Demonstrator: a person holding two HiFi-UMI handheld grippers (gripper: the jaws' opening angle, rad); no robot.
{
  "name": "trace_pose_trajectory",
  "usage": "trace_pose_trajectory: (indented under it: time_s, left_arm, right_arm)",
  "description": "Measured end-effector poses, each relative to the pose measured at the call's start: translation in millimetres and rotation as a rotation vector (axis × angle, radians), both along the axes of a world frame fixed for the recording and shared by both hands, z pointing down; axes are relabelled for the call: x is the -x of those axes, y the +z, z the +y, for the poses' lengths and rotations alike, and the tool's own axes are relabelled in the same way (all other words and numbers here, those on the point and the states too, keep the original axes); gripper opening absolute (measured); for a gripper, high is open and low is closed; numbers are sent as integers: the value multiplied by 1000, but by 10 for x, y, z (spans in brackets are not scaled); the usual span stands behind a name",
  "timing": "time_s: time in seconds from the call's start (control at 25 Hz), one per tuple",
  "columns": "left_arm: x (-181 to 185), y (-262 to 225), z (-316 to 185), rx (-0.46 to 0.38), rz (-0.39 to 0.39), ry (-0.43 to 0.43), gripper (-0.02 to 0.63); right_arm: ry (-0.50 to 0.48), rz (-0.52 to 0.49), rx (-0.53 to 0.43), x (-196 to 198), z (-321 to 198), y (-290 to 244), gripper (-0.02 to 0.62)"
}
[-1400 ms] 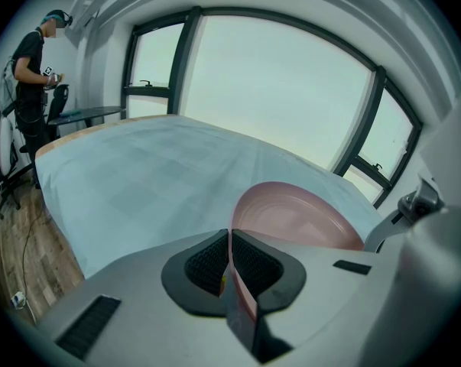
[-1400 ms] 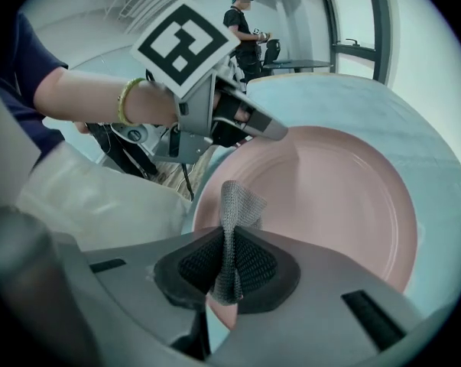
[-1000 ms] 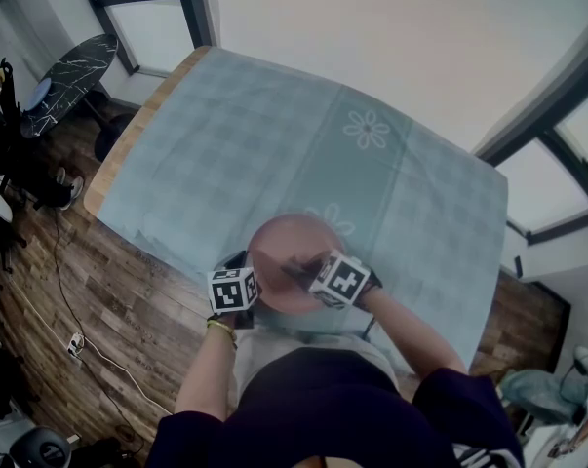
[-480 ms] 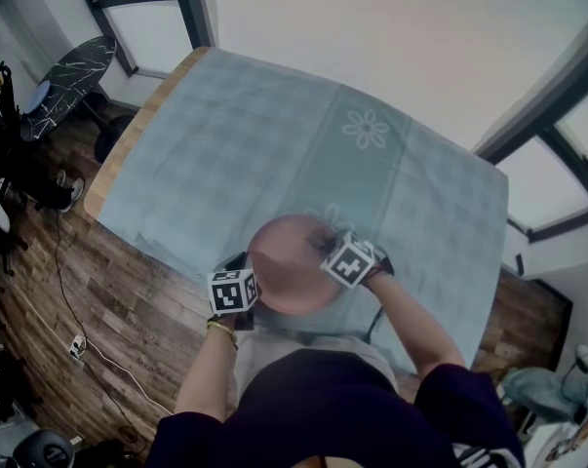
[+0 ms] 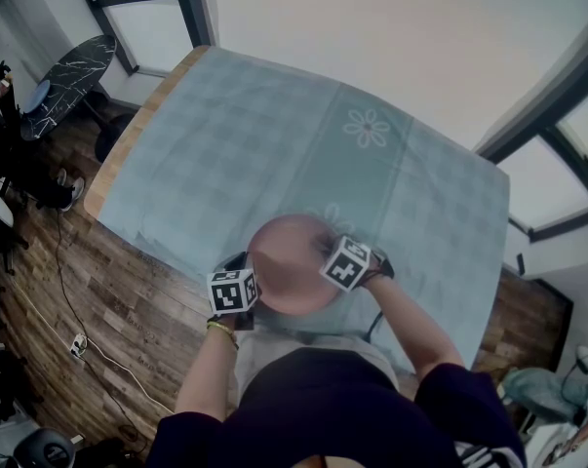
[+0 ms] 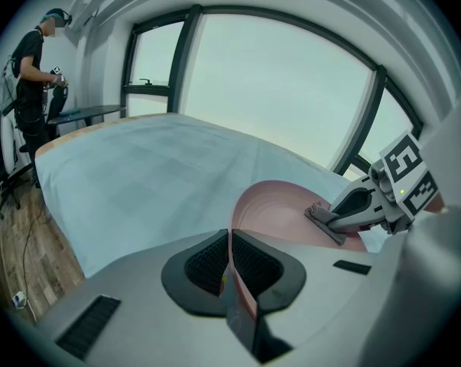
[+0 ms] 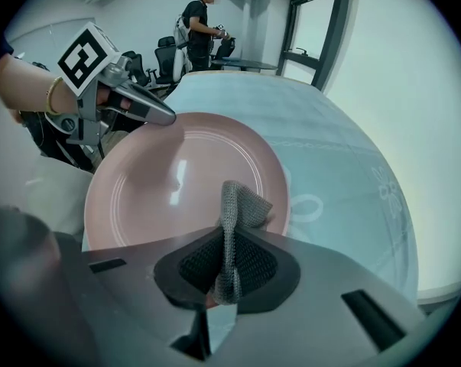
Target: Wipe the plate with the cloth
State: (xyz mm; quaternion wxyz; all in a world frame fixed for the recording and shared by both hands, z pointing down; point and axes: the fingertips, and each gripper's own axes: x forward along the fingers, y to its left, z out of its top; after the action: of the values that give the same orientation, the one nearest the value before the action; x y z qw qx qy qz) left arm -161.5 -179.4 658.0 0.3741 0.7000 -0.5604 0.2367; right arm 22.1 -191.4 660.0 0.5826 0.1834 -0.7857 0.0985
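Checked tablecloth (image 5: 225, 144) backs glossy pink plate (image 7: 176, 182) and grey knit cloth (image 7: 238, 212).

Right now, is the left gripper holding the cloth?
No, the left gripper is shut on the rim of the pink plate, while the grey cloth sits between the jaws of the right gripper.

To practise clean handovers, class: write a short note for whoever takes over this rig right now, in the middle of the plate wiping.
The left gripper is shut on the rim of the pink plate, holding it up over the near edge of the tablecloth.
The right gripper is shut on the grey cloth, which touches the plate's face near the rim.
Done: both things gripped, cloth on plate. How much is wiped cannot be told.
Left: probably wipe across the whole face, then set the plate down.
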Motion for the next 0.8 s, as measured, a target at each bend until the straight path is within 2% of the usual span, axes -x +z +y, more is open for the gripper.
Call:
trace_pose_trajectory:
  time_s: [0.32, 0.56, 0.8]
  left_arm:
    - [-4, -11, 6, -1, 1, -5, 28]
    - [-4, -8, 12, 1, 7, -14, 28]
    - [-5, -10, 18, 1, 9, -18, 28]
  right_arm:
    - [58, 33, 69, -185, 241, 84, 34]
    - [24, 16, 113, -118, 469, 90, 34]
    - [26, -42, 175, -9, 658, 77, 34]
